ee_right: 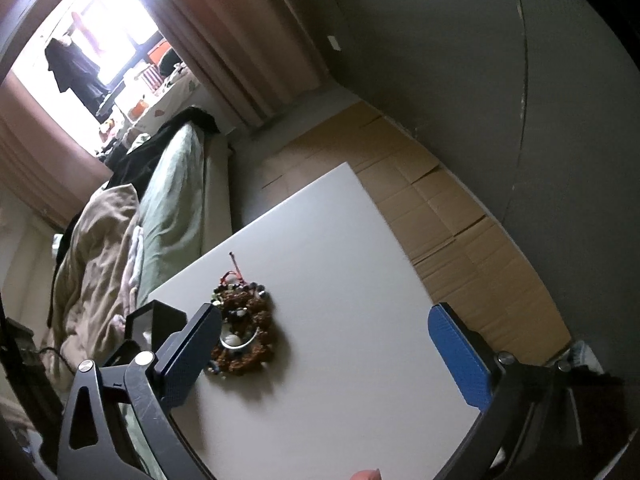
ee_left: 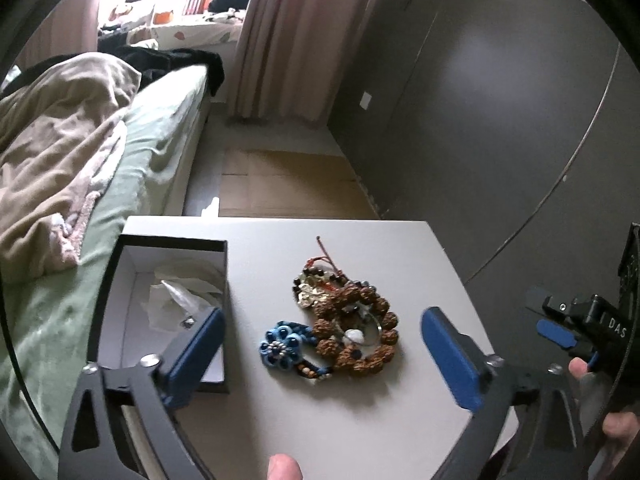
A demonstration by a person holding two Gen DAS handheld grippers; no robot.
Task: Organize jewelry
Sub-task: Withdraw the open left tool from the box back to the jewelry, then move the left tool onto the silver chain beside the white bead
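A pile of jewelry lies on the white table (ee_left: 360, 420): a brown beaded bracelet (ee_left: 360, 336), a dark bead string with a red cord (ee_left: 320, 276) and a blue flower-shaped piece (ee_left: 282, 346). An open black box with white lining (ee_left: 120, 320) stands left of it, with crumpled paper inside. My left gripper (ee_left: 320, 344) is open above the pile, one finger on each side. My right gripper (ee_right: 324, 344) is open and empty, held above the table near the pile (ee_right: 244, 332). It also shows at the right edge of the left wrist view (ee_left: 560, 324).
A bed with green sheet (ee_left: 152, 152) and beige blanket (ee_left: 52, 152) runs along the table's left. Flattened cardboard (ee_left: 288, 188) covers the floor beyond the table. A dark wall (ee_left: 480, 100) stands to the right, curtains (ee_left: 304, 40) at the back.
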